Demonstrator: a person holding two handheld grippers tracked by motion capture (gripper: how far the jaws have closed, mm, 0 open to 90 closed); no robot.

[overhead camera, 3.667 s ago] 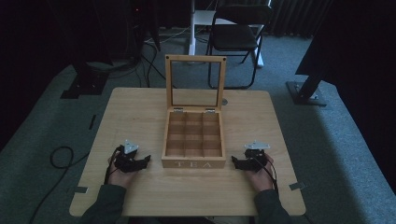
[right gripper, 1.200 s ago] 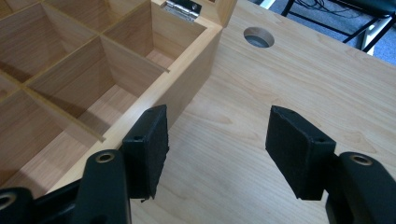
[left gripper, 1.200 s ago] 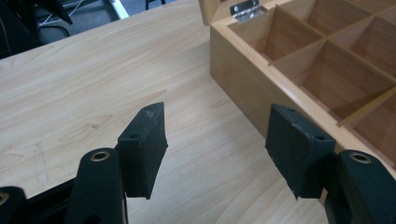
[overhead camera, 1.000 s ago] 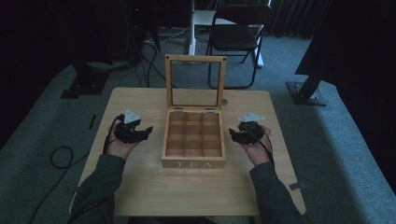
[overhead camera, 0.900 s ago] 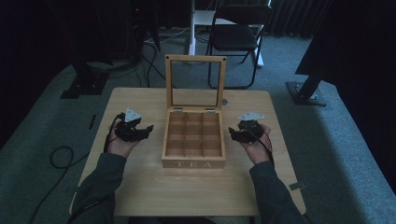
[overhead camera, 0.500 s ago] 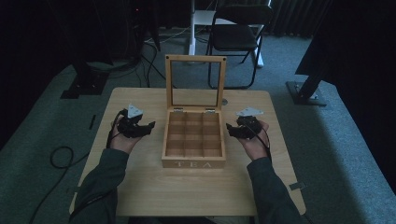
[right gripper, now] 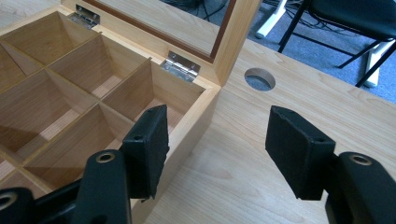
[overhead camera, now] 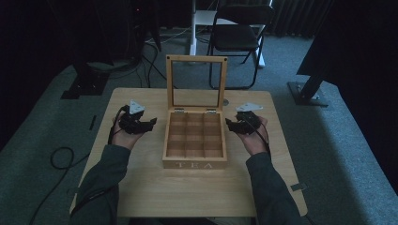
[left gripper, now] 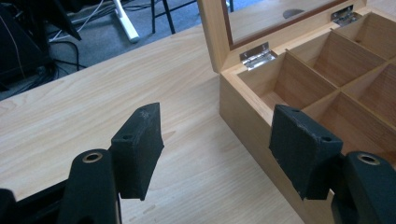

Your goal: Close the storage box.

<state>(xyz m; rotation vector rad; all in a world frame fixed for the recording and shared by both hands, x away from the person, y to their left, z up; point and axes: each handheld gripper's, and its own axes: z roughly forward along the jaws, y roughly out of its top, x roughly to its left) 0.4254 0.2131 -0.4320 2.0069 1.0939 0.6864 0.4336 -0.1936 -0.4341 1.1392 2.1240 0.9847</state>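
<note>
Three cameras: one fixed overhead, one riding on each hand-held gripper.

The high view looks forward and down from above the person's side, far enough back to take in the whole table, the floor beyond, the left gripper and the right gripper. The left gripper view sits close behind its own gripper, looking along the jaws toward the tea box just ahead and to one side. The right gripper view rides likewise on its gripper, facing the box's opposite side wall. All three share the box's hinged back edge, its raised lid and nearby compartments.
</note>
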